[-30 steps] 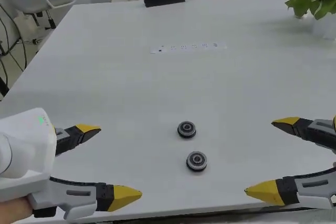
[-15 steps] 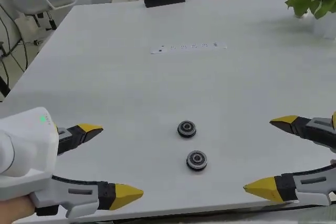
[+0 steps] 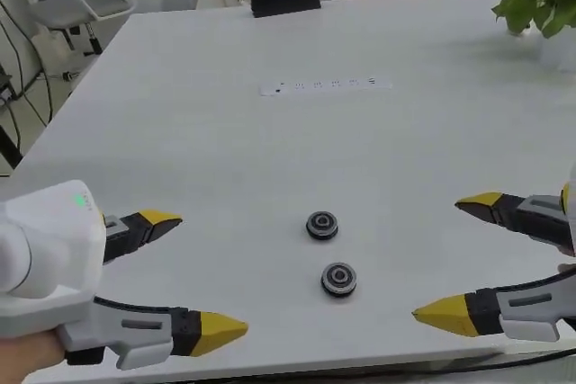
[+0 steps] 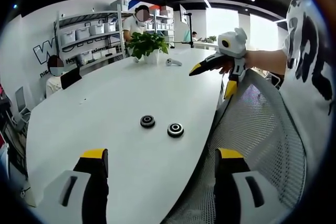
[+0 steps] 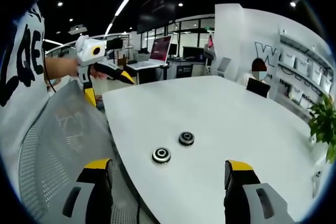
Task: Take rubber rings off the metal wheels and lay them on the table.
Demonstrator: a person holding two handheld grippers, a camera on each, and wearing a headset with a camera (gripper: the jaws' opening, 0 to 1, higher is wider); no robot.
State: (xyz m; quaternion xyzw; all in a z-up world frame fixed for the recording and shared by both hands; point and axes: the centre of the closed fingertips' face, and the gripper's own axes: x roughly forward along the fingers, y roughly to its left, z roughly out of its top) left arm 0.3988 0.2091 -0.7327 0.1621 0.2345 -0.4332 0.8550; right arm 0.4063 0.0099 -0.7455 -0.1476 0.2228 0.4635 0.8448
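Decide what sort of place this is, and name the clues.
Probably an open-plan office or lab: a long white table with a socket strip, an office chair beside it, and shelves of storage bins.

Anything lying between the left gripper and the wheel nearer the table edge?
Nothing. In the head view the stretch of table between the open left gripper and the nearer wheel is bare, and the left gripper view agrees.

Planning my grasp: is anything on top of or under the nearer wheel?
Nothing sits on the nearer wheel; it lies flat on the white table, apart from the other wheel. Its underside is hidden.
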